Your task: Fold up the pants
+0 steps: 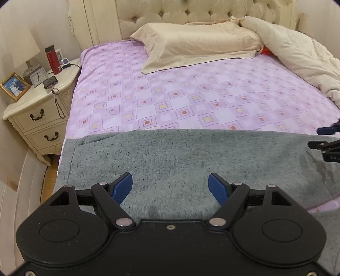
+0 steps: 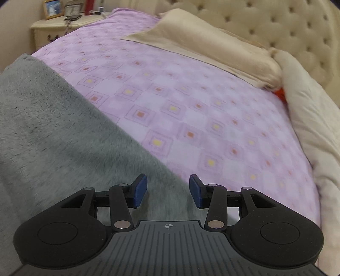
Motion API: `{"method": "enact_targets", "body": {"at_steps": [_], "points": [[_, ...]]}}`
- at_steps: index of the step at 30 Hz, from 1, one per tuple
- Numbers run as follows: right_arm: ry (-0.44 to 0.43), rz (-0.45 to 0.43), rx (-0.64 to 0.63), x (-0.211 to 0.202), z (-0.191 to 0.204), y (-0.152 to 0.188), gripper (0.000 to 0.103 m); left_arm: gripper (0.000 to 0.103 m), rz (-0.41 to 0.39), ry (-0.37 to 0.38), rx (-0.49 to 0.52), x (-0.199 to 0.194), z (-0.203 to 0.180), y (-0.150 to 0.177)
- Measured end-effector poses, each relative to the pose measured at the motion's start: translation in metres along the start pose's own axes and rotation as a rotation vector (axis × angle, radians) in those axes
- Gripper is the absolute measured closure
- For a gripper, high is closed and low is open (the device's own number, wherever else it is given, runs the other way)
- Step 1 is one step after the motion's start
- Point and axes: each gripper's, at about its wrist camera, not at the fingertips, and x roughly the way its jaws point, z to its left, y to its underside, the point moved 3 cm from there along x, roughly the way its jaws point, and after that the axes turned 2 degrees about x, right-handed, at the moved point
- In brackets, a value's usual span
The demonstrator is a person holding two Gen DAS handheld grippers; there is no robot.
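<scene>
Over the bed (image 1: 170,95) now, lilac checked sheet across the mattress. Grey pants (image 1: 180,161) spread flat along the near edge of the bed, running from the left edge, by the nightstand, toward the right, a stitched seam and a pocket opening showing at the left end. Left gripper (image 1: 170,187) angled down over the middle of the fabric, blue fingers (image 1: 122,187) wide apart, nothing between them but the cloth below; cannot tell whether the tips touch it. Right gripper (image 2: 167,190) also tilted down, right over the far hem of the pants (image 2: 53,131) where grey meets lilac (image 2: 212,118), fingers (image 2: 140,190) apart, empty, one over the cloth and the other near the sheet. Same gripper peeking in at the right edge of the left wrist view (image 1: 327,138), above the right end of the garment. Some blur in the right wrist view. Further up the bed, a cream pillow (image 1: 197,44) lying toward the headboard (image 1: 191,10), tufted and pale, and a bunched cream duvet (image 1: 301,63) piled along the right edge, a scrap of something red (image 1: 268,51) wedged between pillow and duvet. Beside the left edge, a white nightstand (image 1: 38,106) carrying a lamp (image 1: 27,55), a small clock (image 1: 38,77), a framed photo (image 1: 14,86) and a red flask (image 1: 52,59).
</scene>
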Motion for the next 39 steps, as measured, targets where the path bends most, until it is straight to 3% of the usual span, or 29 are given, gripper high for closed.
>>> {"method": "enact_targets", "body": {"at_steps": [7,12,14,15,25,31,39], "points": [[-0.122,0.020,-0.056,0.025,-0.008,-0.010,0.061,0.024,0.013,-0.023,-0.013,0.017,0.010,-0.006],[-0.217,0.128,0.205,0.027,-0.029,-0.008,0.062,0.024,0.023,-0.031,-0.024,0.024,0.013,-0.007],[-0.252,0.118,0.180,0.022,-0.028,-0.006,0.082,0.024,0.023,-0.032,-0.025,0.026,0.012,-0.008],[-0.273,0.118,0.176,0.018,-0.027,-0.004,0.098,0.024,0.020,-0.031,-0.027,0.026,0.012,-0.008],[-0.125,-0.097,-0.044,-0.083,0.028,0.032,0.098,0.024,-0.015,0.010,-0.045,0.017,0.007,-0.020],[-0.067,-0.161,-0.154,-0.108,0.071,0.053,0.098,0.024,-0.014,0.045,-0.089,0.021,0.004,-0.041],[-0.012,-0.177,-0.267,-0.111,0.103,0.075,0.098,0.023,0.125,0.096,-0.169,0.051,0.002,-0.051]]}}
